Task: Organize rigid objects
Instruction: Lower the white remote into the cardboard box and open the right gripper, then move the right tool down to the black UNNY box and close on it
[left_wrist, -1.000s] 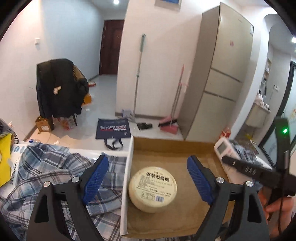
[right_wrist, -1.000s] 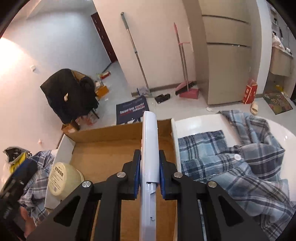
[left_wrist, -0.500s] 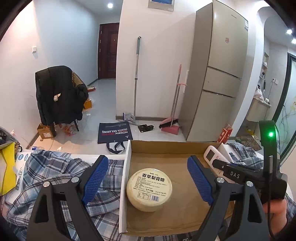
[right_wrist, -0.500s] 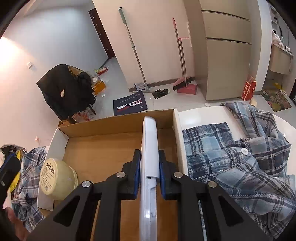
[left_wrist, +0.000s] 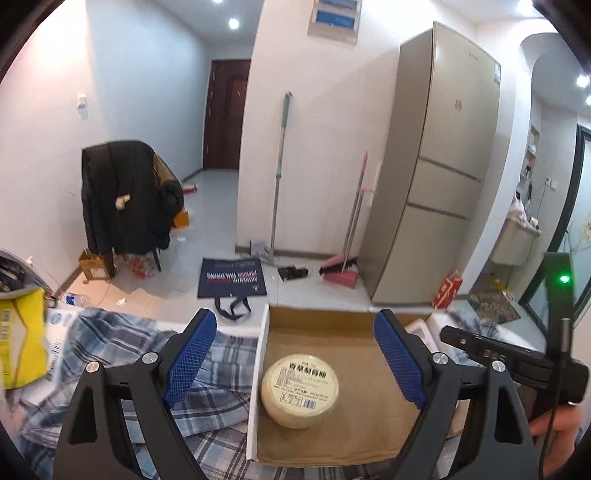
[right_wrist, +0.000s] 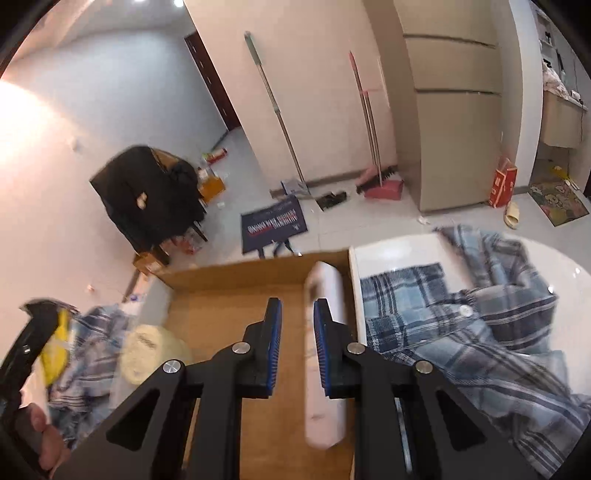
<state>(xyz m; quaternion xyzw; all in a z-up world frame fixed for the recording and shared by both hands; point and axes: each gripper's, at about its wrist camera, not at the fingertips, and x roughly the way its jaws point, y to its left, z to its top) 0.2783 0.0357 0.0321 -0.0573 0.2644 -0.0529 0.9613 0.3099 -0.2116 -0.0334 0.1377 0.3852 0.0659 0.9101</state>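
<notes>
A shallow cardboard box (left_wrist: 354, 343) lies on the white table, also in the right wrist view (right_wrist: 221, 306). A round cream tin with a printed label (left_wrist: 300, 391) sits in its left part and shows blurred in the right wrist view (right_wrist: 153, 350). My left gripper (left_wrist: 293, 356) is open and empty, above the tin. My right gripper (right_wrist: 297, 338) is open. A white remote control (right_wrist: 325, 354) lies blurred in the box along its right wall, below the right finger and free of the pads. Its far end peeks out in the left wrist view (left_wrist: 415, 328).
A blue plaid shirt lies left of the box (left_wrist: 122, 354) and right of it (right_wrist: 461, 332). A yellow bag (left_wrist: 18, 339) is at the far left. Beyond the table are a fridge (left_wrist: 436, 166), a mop, a broom with dustpan and a chair with a black coat (left_wrist: 125, 199).
My right gripper has opened and let go of the white remote, which now lies in the box by its right wall. My left gripper has pulled back and up from the tin.
</notes>
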